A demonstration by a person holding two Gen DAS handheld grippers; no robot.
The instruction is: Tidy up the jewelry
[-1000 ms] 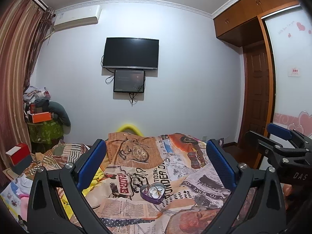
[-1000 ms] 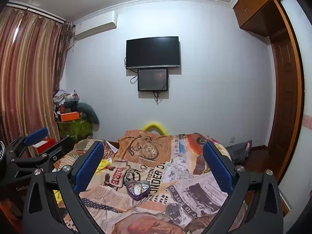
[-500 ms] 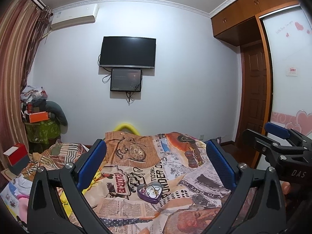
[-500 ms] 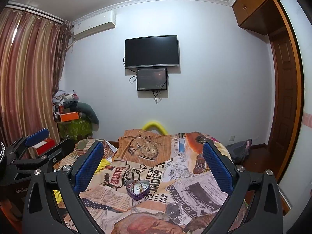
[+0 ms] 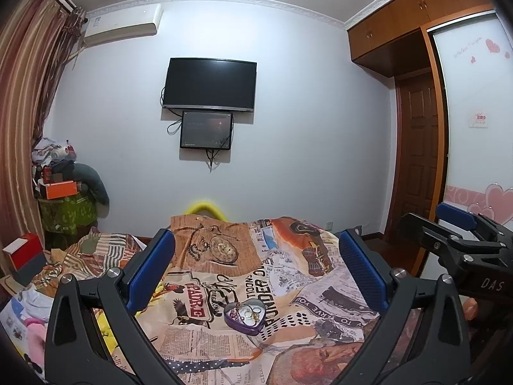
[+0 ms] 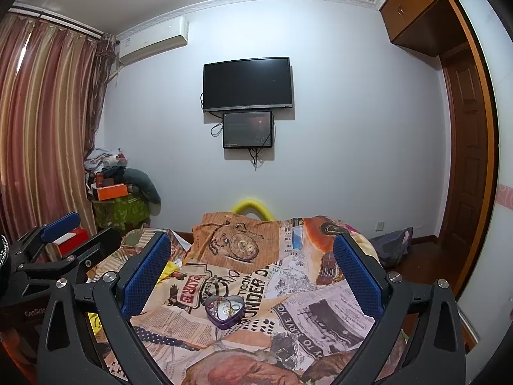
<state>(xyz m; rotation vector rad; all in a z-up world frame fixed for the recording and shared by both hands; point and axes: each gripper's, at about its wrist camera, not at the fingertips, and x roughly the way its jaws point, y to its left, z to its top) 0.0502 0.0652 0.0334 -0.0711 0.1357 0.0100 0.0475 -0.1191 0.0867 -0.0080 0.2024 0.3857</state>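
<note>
A small purple heart-shaped tin (image 5: 245, 313) with several pieces of jewelry inside lies on the patterned bedspread (image 5: 288, 276); it also shows in the right wrist view (image 6: 225, 310). My left gripper (image 5: 253, 263) is open and empty, held above and short of the tin. My right gripper (image 6: 251, 263) is open and empty too, at a similar distance. Each gripper shows at the edge of the other's view: the right one (image 5: 461, 227) at the right, the left one (image 6: 61, 224) at the left.
The bed is covered with a newspaper-print spread. A red box (image 5: 22, 250) and piled clutter (image 5: 64, 199) stand at the left by striped curtains. A TV (image 5: 210, 85) hangs on the far wall. A wooden door (image 5: 416, 173) and wardrobe are at the right.
Both views have drifted slightly; the tin sits a little lower and more central between the left fingers. Both grippers stay open and empty.
</note>
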